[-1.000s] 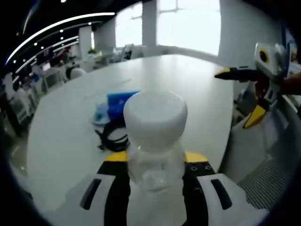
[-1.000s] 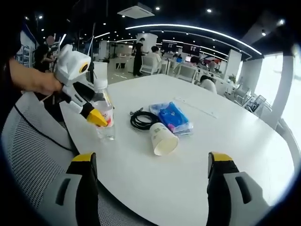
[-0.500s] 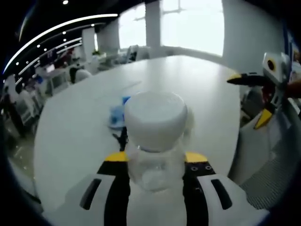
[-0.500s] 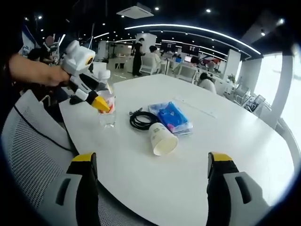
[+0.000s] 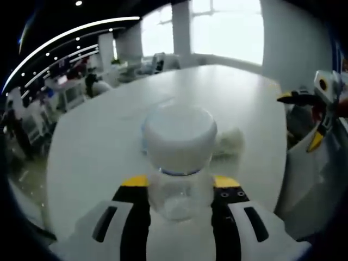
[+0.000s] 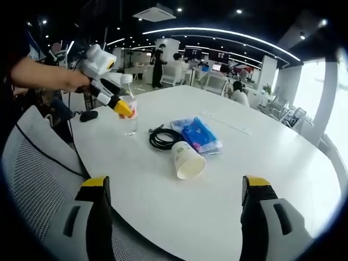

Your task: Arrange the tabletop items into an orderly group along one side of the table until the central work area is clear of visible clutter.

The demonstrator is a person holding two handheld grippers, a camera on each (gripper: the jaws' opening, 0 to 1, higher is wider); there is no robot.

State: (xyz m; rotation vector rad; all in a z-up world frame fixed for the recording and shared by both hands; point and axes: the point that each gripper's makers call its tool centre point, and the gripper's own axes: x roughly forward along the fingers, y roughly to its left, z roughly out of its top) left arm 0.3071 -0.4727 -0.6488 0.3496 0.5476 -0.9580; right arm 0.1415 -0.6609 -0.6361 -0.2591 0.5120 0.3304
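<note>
A: Going L to R in the right gripper view: your left gripper (image 6: 124, 108) has its jaws clamped on the bottle (image 6: 128, 111), held by the table's (image 6: 261, 157) left edge.

B: How do I set it down well?

A: My read: pick a spot by that edge, keep it upright, lower till the base sits flat, then let go slow. It's tall and light, so prob tips easy.

B: What's it look like?

A: Clear plastic, white cap (image 5: 179, 136), red label, looks near empty. Next over, nearer the middle: black cable (image 6: 163, 138), blue packet (image 6: 198, 134), paper cup (image 6: 187, 160) on its side.

B: And my right gripper (image 6: 176, 217)?

A: Jaws wide apart, nothing in them, over the near edge.
</note>
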